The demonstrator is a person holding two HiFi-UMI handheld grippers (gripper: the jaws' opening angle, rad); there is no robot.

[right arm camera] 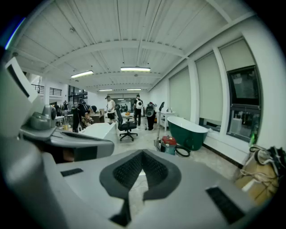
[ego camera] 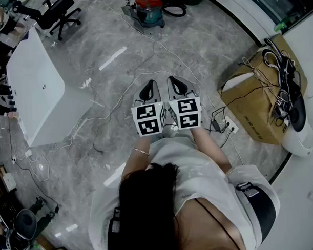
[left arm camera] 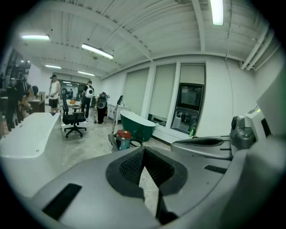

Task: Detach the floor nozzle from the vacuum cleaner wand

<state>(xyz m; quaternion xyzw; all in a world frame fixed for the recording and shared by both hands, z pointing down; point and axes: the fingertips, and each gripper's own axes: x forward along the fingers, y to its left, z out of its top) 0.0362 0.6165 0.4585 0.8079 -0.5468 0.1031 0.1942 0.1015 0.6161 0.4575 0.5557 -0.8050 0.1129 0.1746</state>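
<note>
The vacuum cleaner, a red and teal canister, stands on the floor far ahead, with its black hose coiled beside it. Its wand stands upright next to the canister, the floor nozzle at its foot; the left gripper view shows the same wand. My left gripper and right gripper are held side by side in front of the person's body, well short of the vacuum. Both are shut with nothing between the jaws, as seen on the left gripper and the right gripper.
A white table stands at the left. A cardboard box with cables on top sits at the right. Thin cables and a power strip lie on the grey floor. An office chair and a green bathtub are farther off, with people in the distance.
</note>
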